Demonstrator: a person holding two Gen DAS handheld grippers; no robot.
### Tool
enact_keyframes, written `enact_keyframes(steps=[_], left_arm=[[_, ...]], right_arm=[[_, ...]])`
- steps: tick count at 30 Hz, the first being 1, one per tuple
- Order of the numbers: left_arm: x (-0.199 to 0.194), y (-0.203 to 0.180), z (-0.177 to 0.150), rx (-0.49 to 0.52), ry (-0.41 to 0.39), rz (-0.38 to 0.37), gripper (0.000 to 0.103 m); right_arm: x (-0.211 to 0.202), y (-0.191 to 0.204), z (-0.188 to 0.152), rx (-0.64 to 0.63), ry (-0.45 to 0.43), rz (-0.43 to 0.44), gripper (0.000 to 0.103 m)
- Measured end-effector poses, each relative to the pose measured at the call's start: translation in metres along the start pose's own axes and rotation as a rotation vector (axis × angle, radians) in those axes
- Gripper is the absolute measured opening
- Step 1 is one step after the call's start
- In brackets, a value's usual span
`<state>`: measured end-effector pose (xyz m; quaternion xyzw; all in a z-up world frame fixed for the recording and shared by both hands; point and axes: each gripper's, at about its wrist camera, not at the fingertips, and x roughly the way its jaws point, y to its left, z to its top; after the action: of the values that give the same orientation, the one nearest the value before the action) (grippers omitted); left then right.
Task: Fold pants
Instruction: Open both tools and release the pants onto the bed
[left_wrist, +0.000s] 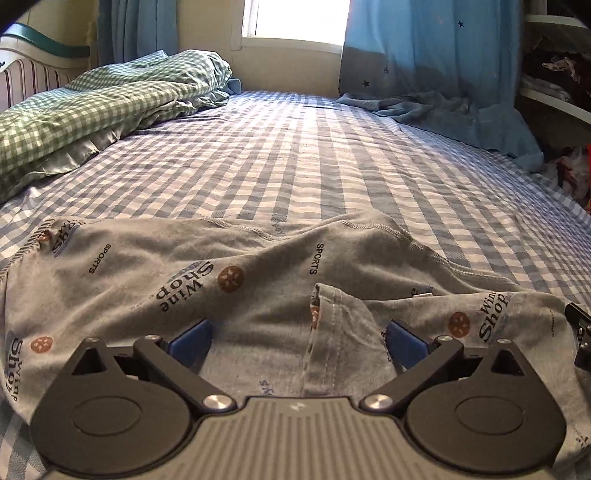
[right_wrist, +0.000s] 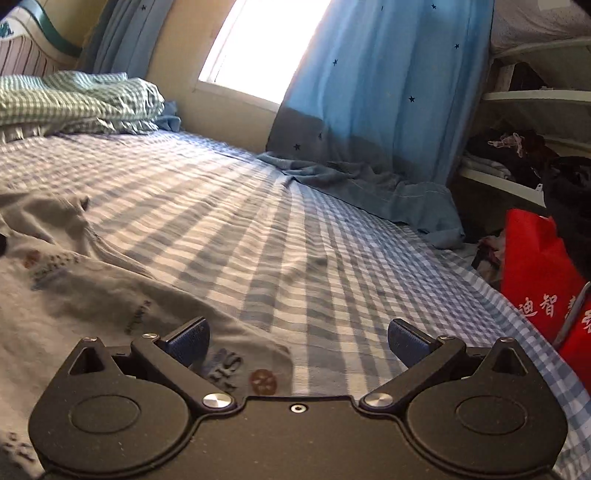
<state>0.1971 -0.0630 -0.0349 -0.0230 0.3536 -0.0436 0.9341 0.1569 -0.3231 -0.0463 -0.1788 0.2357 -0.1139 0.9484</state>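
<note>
Grey printed pants (left_wrist: 229, 280) lie crumpled across the near part of the blue checked bed sheet (left_wrist: 314, 162). My left gripper (left_wrist: 297, 341) is open just above the pants, its blue pads (left_wrist: 190, 341) wide apart over a folded seam edge (left_wrist: 325, 332). In the right wrist view the pants (right_wrist: 92, 295) fill the lower left. My right gripper (right_wrist: 297, 343) is open and empty over the pants' right edge and the sheet (right_wrist: 295, 240). A bit of the right gripper shows at the left wrist view's right edge (left_wrist: 580, 325).
A green checked duvet (left_wrist: 92, 110) is bunched at the back left. A blue star curtain (right_wrist: 388, 92) hangs by the window and pools on the bed. Shelves with clothes (right_wrist: 524, 147) and a red bag (right_wrist: 543, 266) stand off the bed's right edge.
</note>
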Motion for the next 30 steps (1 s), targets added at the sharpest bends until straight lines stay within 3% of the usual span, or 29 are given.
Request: enact_keyframes(steps=[4, 11, 16, 20, 23, 26, 30], left_arm=[[0.002, -0.006, -0.006, 0.040, -0.017, 0.030, 0.103], [0.003, -0.005, -0.006, 0.027, -0.023, 0.027, 0.103], [0.003, -0.005, -0.006, 0.026, -0.023, 0.026, 0.103], [0.004, -0.005, -0.006, 0.029, -0.023, 0.029, 0.103], [0.004, -0.005, -0.006, 0.028, -0.023, 0.028, 0.103], [0.004, -0.005, -0.007, 0.028, -0.024, 0.027, 0.103], [0.002, -0.004, -0.006, 0.023, -0.024, 0.019, 0.103]], right_arm=[[0.018, -0.009, -0.007, 0.023, 0.050, 0.003, 0.102], [0.015, -0.006, -0.007, 0.007, 0.040, -0.006, 0.102], [-0.018, -0.010, 0.002, 0.091, 0.038, -0.086, 0.102], [-0.057, 0.003, -0.006, 0.148, -0.018, -0.060, 0.102], [-0.057, 0.021, -0.021, 0.103, 0.044, -0.046, 0.102], [-0.061, 0.027, -0.030, 0.109, -0.003, -0.081, 0.102], [-0.059, 0.027, -0.027, 0.095, 0.021, -0.074, 0.102]])
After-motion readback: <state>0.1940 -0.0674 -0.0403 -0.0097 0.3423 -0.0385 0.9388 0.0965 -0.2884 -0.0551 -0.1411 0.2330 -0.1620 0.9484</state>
